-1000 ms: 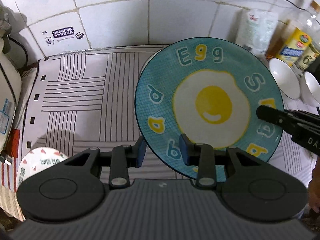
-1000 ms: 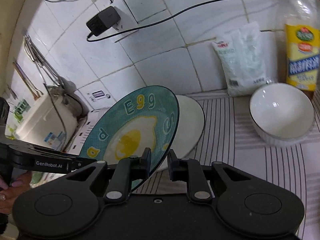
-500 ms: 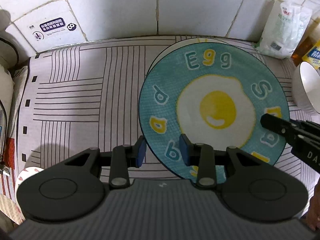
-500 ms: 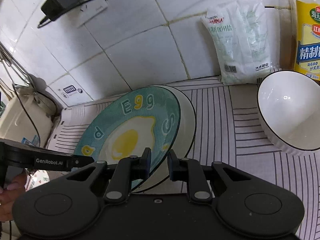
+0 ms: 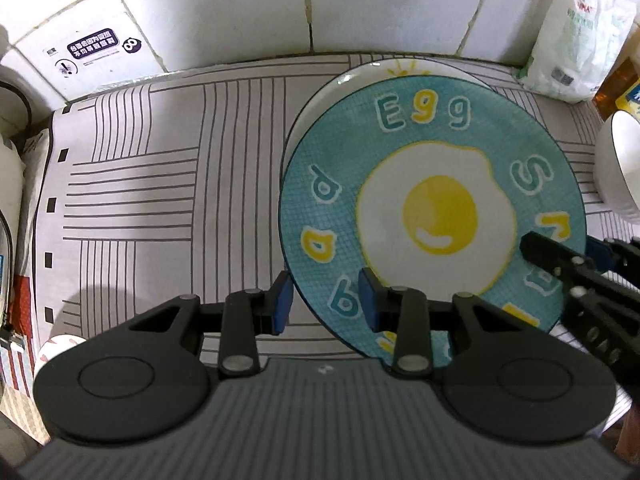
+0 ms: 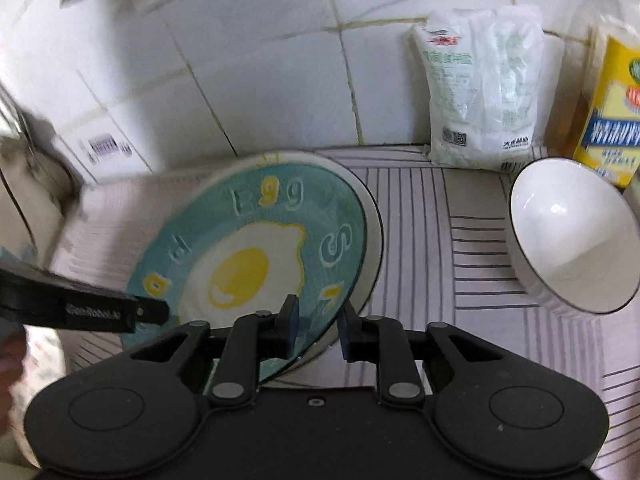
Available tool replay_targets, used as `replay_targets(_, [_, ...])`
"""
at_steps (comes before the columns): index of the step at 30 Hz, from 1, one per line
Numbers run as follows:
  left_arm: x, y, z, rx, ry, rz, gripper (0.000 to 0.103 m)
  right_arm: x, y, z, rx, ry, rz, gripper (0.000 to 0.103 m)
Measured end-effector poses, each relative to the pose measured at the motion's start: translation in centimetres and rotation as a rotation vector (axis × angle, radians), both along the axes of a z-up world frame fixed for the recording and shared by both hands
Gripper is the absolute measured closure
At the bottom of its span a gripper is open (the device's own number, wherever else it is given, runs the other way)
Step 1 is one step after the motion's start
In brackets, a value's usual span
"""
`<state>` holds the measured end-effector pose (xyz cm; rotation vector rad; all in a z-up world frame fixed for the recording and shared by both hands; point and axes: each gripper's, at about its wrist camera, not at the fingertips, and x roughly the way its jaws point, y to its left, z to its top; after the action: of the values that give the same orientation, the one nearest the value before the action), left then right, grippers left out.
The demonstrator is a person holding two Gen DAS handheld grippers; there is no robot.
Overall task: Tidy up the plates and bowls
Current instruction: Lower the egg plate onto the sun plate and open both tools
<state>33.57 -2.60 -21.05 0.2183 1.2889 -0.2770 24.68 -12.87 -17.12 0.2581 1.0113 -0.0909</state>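
egg plate [image 5: 432, 216] lowered, both tongs [image 5: 324, 300] straddling rim

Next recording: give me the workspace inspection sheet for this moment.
Surface: striped mat over the counter.
Job's things: egg plate held tilted over a white plate; white bowl to the right, apart from both.
Clutter: white bag and yellow-labelled bottle against the wall.
Grippers: left claw and right claw both straddle the egg plate's rim; whether they clamp it is unclear.
Cables: blurred dark one across the wall, right wrist view.
Surroundings: white tiled wall with a sticker.
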Motion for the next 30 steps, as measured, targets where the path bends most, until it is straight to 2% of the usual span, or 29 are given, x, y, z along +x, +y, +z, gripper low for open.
replay_targets(2, [-0.1, -0.4, 0.2, 0.024, 0.007, 0.002, 0.069, 0.3, 1.2, 0.1, -0.08, 0.021, 0.023, 0.069])
replay_targets(4, [0.1, -0.7, 0.2, 0.033, 0.02, 0.005, 0.069, 0.6, 1.7, 0.0, -0.11, 0.043, 0.017, 0.067])
replay_targets(9, [0.2, -0.5, 0.1, -0.004, 0.008, 0.04, 0.069, 0.6, 0.9, -0.4, -0.126, 0.046, 0.001, 0.066])
replay_targets(14, [-0.9, -0.4, 1.3, -0.011, -0.023, 0.054, 0.069, -0.1, 0.5, -0.9, -0.12, -0.01, 0.023, 0.069])
replay_targets(18, [-2.9, -0.1, 3.5, 0.005, -0.044, 0.049, 0.069, -1.9, 0.4, 1.2, -0.116, -0.068, 0.052, 0.069])
replay_targets(22, [-5.3, 0.6, 5.5, -0.015, -0.062, 0.054, 0.068, -4.0, -0.1, 3.9, -0.081, -0.136, 0.075, 0.069])
replay_targets(24, [-6.4, 1.0, 6.3, -0.019, -0.067, 0.059, 0.068, -4.9, 0.2, 5.0, -0.113, -0.158, 0.107, 0.068])
replay_targets(27, [-8.4, 1.7, 7.3, -0.022, -0.085, 0.062, 0.068, -6.1, 1.3, 5.9, -0.221, -0.163, 0.161, 0.066])
replay_targets(30, [-10.4, 2.3, 8.2, -0.018, -0.111, 0.074, 0.068, -7.5, 1.5, 6.8, -0.223, -0.181, 0.198, 0.065])
